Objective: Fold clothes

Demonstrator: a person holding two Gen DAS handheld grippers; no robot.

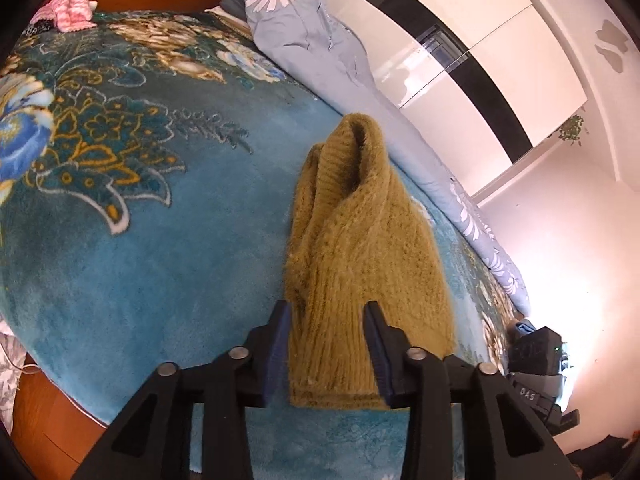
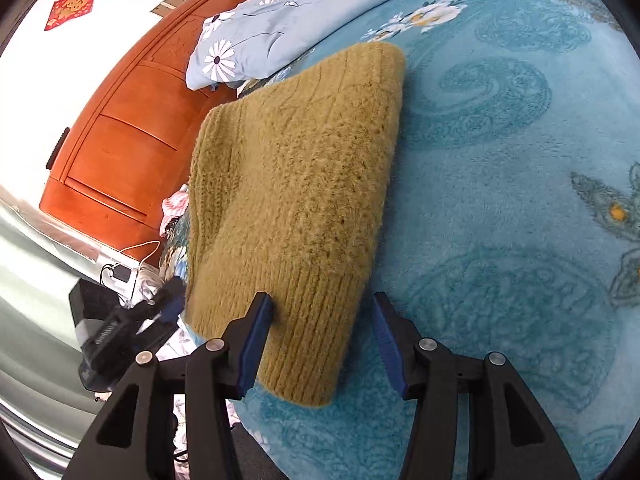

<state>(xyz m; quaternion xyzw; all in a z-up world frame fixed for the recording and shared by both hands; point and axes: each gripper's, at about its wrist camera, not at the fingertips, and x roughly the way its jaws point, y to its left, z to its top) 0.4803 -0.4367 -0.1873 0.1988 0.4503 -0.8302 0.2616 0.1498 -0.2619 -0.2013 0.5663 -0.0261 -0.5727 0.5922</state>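
On the bed, a thick teal blanket (image 1: 132, 248) with gold and blue flower motifs covers the whole sleeping surface, and a folded olive-green knit sweater (image 1: 360, 248) lies on it near one edge. Along the far side a pale blue duvet (image 1: 304, 36) printed with white daisies is bunched in a long ridge, and a pink-and-white striped garment (image 1: 72, 10) sits at the far corner of the blanket. Behind the bed stands an orange-brown wooden headboard (image 2: 120, 128), with a red paper ornament (image 2: 72, 6) on the white wall above it. Glossy white wardrobe doors (image 1: 472, 52) with a dark band run along the other wall.

Both claws stand apart. The left claw (image 1: 326, 344) straddles the sweater's ribbed near end, its blue pads just beside the knit on either side, not visibly pressing. The right claw (image 2: 320, 336) has the sweater's ribbed corner between its fingers, one pad against the knit and the other clear of it.
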